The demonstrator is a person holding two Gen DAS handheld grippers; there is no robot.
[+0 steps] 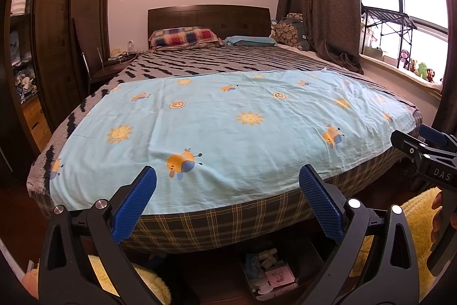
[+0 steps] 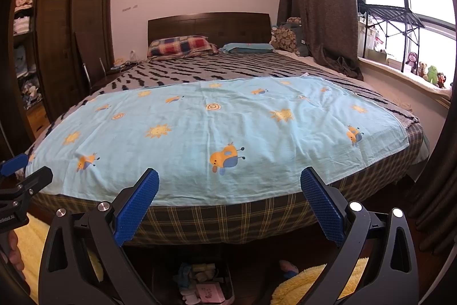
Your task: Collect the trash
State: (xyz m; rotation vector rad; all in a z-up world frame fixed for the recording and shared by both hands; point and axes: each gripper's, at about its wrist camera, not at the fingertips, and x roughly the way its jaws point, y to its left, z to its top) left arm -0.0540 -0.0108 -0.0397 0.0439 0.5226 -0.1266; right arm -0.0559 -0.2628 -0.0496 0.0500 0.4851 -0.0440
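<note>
Both black clamp grippers with blue pads, left [image 1: 227,200] and right [image 2: 229,202], are held wide open, empty. Trash isn't clearly spotted; the dark bin of scraps [image 1: 268,275] under the bed could easily be overlooked.

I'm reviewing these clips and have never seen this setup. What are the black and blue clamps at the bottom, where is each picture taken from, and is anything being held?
There is no robot: a person holds a two-finger gripper in each hand, with a fisheye camera on each looking forward along the fingers. One picture comes from the left gripper, the other from the right gripper. Both are open and hold nothing. They face the foot of a bed covered by a light blue sheet printed with suns. Nothing lies on the sheet. A bin of small items sits on the floor below.
</note>
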